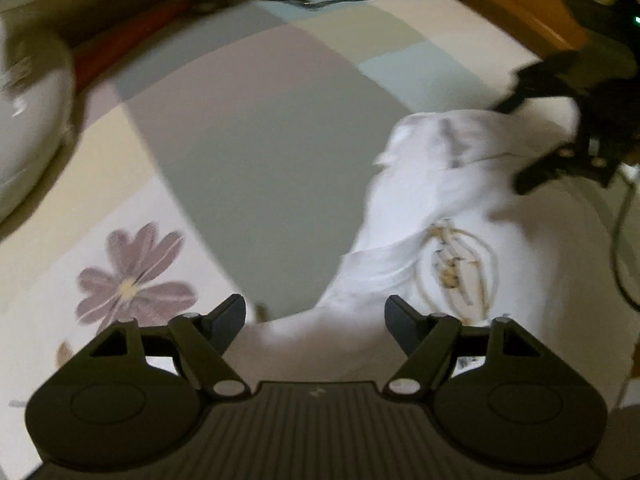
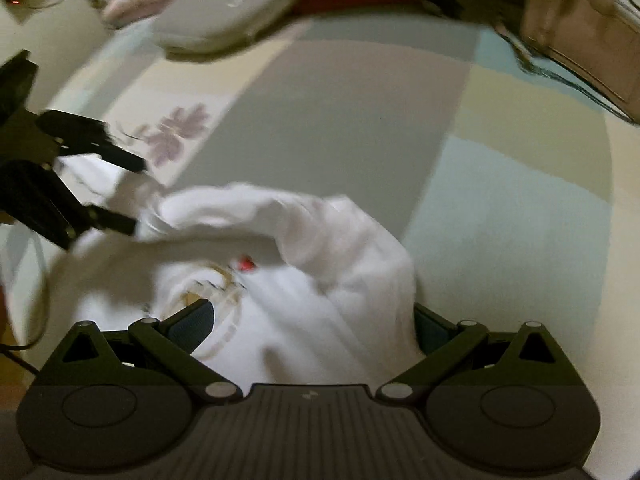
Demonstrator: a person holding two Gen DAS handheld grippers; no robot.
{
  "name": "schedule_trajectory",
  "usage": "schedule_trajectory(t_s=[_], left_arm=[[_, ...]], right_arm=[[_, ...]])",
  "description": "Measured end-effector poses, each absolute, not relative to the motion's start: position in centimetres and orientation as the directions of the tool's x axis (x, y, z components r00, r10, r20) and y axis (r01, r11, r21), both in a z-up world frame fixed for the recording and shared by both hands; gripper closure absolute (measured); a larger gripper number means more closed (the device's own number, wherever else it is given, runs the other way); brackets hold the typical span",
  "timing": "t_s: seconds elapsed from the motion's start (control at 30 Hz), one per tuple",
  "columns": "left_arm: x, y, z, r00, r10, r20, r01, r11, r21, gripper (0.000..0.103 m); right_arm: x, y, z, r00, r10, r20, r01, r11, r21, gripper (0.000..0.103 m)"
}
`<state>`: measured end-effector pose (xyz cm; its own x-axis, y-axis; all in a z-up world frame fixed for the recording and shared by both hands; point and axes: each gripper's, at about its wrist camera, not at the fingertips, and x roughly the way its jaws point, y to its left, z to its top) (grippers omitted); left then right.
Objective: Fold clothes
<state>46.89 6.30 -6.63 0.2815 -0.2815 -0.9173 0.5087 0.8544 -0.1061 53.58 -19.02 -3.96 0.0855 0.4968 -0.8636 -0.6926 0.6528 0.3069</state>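
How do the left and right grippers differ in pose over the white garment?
The left gripper sits at the edge of the white garment, half over the patchwork bedspread; the right gripper sits with cloth bunched between its fingers. The left's fingers stand clear; the right's far finger is partly hidden by cloth. Both are open.

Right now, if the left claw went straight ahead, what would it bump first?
Probably the crumpled white cloth garment: its edge already lies between the open left claw fingers. Beyond that is only the patchwork bedsheet. Depth is hard to judge.
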Motion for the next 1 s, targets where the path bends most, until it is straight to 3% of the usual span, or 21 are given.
schedule_trajectory(t_s=[0.27,0.47,0.6,0.8,1.0], left_arm=[[46.3,6.0,-7.5,0.099,-0.416,-0.904,0.491,0.81,-0.319,0.027],[48.6,7.4,-6.3,0.197,-0.449,-0.871,0.447,0.832,-0.328,0.026],[51.0,8.6,-7.5,0.209,-0.474,-0.855,0.353,0.852,-0.386,0.027],[51.5,9.3,-9.6,0.112,-0.543,-0.832,0.242,0.827,-0.507,0.027],[47.9,8.8,-7.4,0.089,-0.562,-0.822,0.331,0.795,-0.508,0.027]], right_arm=[[54.1,-19.7,-4.0,-0.046,0.543,-0.838,-0.634,0.633,0.445,0.0],[55.5,-20.9,-2.5,0.001,0.576,-0.817,-0.652,0.62,0.436,0.0],[60.2,-21.5,-4.0,0.025,0.666,-0.746,-0.553,0.63,0.545,0.0],[62.8,-21.8,-8.7,-0.081,0.735,-0.673,-0.339,0.614,0.712,0.0],[58.4,-20.6,-4.9,-0.131,0.749,-0.65,-0.458,0.535,0.71,0.0]])
